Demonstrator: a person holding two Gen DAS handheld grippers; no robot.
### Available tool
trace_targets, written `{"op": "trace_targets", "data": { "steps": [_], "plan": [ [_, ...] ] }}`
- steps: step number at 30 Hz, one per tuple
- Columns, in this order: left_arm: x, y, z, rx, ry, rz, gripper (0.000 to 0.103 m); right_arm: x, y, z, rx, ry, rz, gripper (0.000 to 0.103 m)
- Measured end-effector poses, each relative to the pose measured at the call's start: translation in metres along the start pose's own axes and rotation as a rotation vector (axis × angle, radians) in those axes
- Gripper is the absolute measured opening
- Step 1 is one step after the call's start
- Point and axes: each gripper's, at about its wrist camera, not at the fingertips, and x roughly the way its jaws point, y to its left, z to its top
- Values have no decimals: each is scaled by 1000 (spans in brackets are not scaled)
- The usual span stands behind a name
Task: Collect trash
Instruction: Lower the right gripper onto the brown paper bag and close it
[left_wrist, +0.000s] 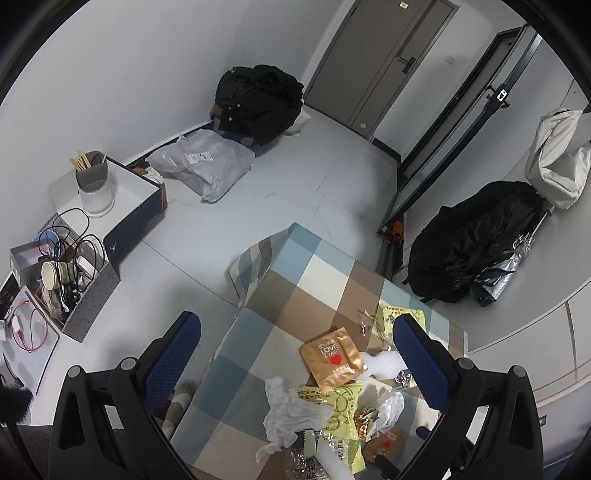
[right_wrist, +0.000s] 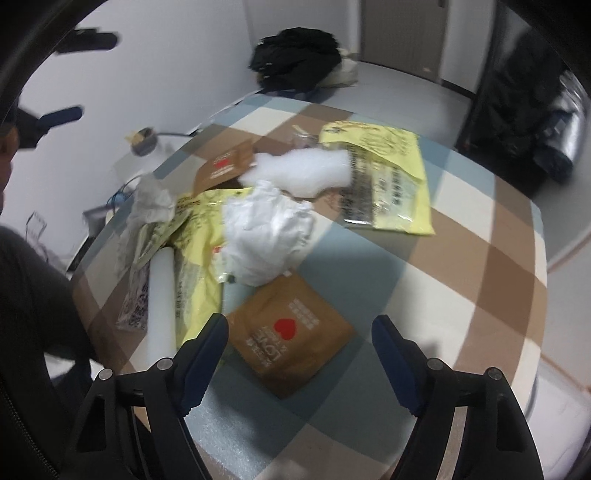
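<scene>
**Trash scattered on a checked tablecloth, both grippers empty**

The right gripper is held with its fingers spread wide and empty, just above a brown heart-printed packet on the checked tablecloth. Beyond it, crumpled white paper is seen lying on yellow wrappers beside a white tube. The left gripper is likewise parted, nothing held, over the same litter. A black bag is seen farthest off.

blurred: yellow wrapper print | cut off: foam tube lower end
</scene>
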Motion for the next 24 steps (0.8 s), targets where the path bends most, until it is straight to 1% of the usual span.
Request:
{"op": "trace_targets", "data": {
  "steps": [2, 4, 6, 8, 9, 14, 16, 17, 19, 21, 22, 24],
  "plan": [
    [0, 2, 0, -3, 3, -3, 102, 2, 6, 1, -62, 2, -36, 79],
    [0, 4, 0, -5, 5, -4, 102, 8, 11, -1, -111, 23, -65, 79],
    [0, 4, 1, -8, 5, -5, 102, 13, 14, -5, -145, 45, -92, 74],
    [0, 5, 0, -7, 6, -5, 102, 13, 13, -6, -149, 34, -92, 74],
    [0, 5, 0, -5, 8, -5, 102, 14, 12, -6, -145, 44, -89, 74],
    [3, 4, -2, 6, 20, -7, 102, 16, 8, -3, -114, 38, -34, 73],
    [4, 4, -2, 7, 25, -5, 102, 17, 10, -2, -125, 33, -33, 71],
    [4, 5, -3, 5, 28, -5, 102, 18, 12, -2, -128, 31, -28, 67],
    [5, 6, -3, 0, 34, -5, 102, 17, 15, -2, -139, 27, -20, 62],
    [5, 6, -4, -6, 38, -2, 102, 15, 18, -4, -152, 22, -14, 52],
    [5, 7, -4, -10, 40, -2, 102, 15, 20, -5, -162, 18, -19, 51],
    [5, 7, -5, -13, 43, -3, 102, 13, 23, -7, -175, 12, -27, 41]
  ]
}}
